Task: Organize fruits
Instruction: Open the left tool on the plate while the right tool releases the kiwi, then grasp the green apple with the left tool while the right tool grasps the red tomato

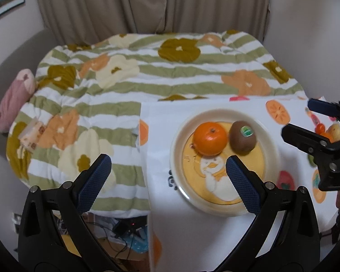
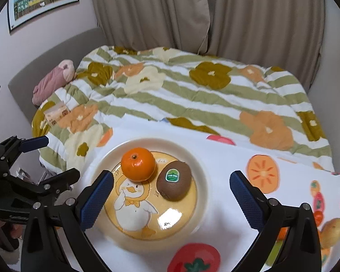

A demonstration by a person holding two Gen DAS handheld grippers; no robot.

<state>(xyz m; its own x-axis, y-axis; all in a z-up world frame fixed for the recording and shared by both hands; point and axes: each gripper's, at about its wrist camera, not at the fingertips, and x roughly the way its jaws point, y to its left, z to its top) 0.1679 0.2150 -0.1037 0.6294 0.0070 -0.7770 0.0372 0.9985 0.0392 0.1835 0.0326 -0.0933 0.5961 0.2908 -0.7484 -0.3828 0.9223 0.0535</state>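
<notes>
resting side by side on the plate [image 2: 199, 158] are an orange [image 2: 138, 163] and a kiwi [image 2: 174, 180], touching or nearly so, the kiwi's sticker facing up. right gripper [image 2: 171, 196] hangs above the plate with fingers spread wide and nothing between the pads; both fruits lie beyond the fingertips, apart from them. left gripper [image 1: 168, 182] is also spread and empty, the orange just past its right finger [image 1: 242, 183].
</notes>
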